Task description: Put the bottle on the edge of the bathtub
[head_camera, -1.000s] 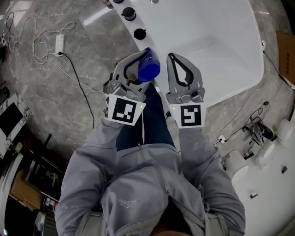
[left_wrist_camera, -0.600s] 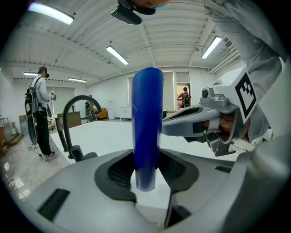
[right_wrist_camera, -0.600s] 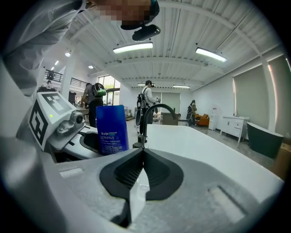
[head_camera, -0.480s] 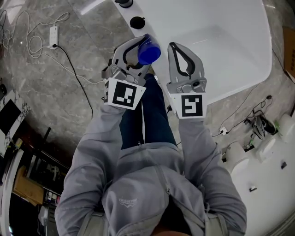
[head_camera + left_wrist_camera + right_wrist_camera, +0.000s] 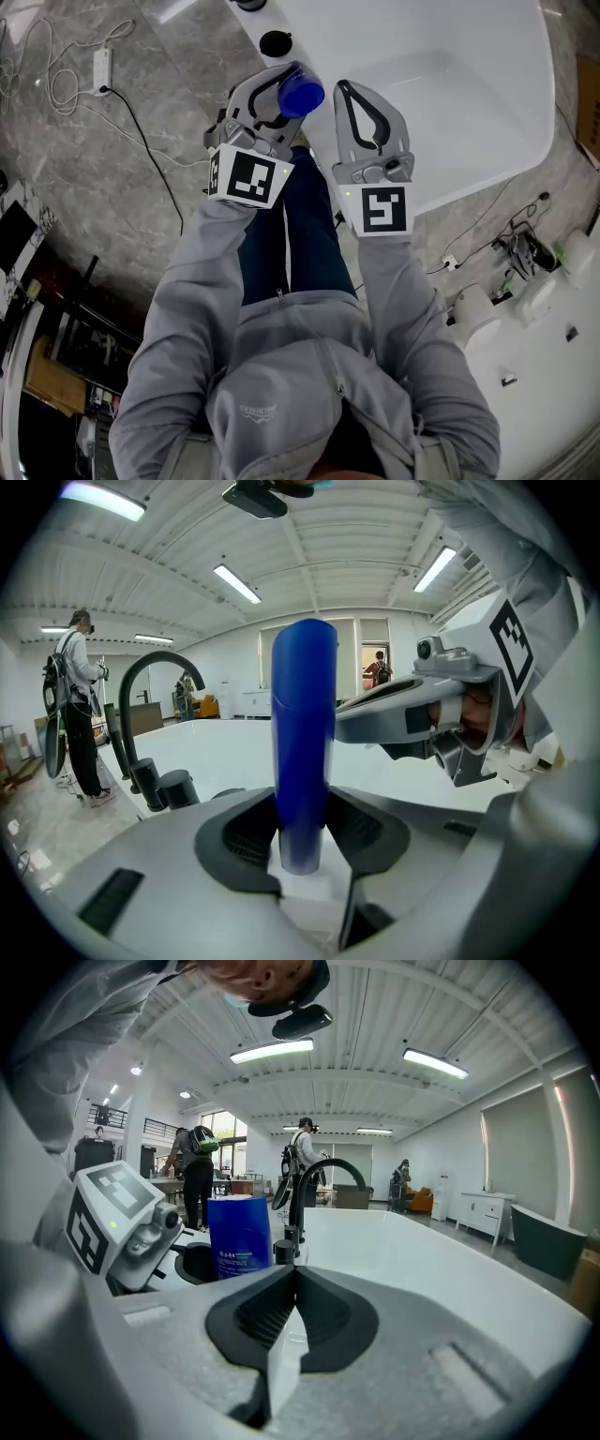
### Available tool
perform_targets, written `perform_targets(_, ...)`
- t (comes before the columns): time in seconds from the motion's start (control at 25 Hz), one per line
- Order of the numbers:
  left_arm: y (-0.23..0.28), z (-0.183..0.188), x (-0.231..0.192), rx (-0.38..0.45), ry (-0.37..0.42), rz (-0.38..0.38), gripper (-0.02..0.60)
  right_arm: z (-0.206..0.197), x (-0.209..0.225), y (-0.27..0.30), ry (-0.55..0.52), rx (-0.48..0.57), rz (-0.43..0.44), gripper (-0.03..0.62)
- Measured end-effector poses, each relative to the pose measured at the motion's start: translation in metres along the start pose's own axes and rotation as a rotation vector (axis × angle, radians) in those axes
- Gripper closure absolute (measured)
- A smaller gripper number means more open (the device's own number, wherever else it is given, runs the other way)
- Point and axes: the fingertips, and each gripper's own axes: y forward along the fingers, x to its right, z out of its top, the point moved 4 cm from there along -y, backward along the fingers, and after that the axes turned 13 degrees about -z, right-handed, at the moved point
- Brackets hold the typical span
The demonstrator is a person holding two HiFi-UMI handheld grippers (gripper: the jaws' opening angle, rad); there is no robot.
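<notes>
A blue bottle (image 5: 301, 94) stands upright between the pads of my left gripper (image 5: 281, 92), which is shut on its lower part. In the left gripper view the bottle (image 5: 303, 752) rises straight out of the jaws, over the white bathtub (image 5: 244, 757). My right gripper (image 5: 347, 94) hovers just right of it over the bathtub's near edge (image 5: 323, 56), jaws pressed together with nothing in them. From the right gripper view the bottle (image 5: 239, 1236) shows at the left, beside the left gripper's marker cube (image 5: 112, 1206). Whether the bottle's base touches the rim is hidden.
A black arched faucet (image 5: 150, 682) and round black knobs (image 5: 275, 42) sit on the tub rim to the bottle's left. A power strip and cables (image 5: 99, 66) lie on the marble floor. White fixtures (image 5: 483, 309) stand at the right. People stand far off (image 5: 80, 714).
Both grippers have moved a little further toward the tub's edge, with the bottle still held in the left one. The right gripper stays shut.
</notes>
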Motion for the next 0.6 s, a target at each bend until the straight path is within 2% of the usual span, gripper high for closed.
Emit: perform_targets(0.6,0.011,-0.017,-0.006,-0.016,0.007,-0.026,0.425,-0.003,0.002,0.004,0.004,-0.019,-0.006,0.591)
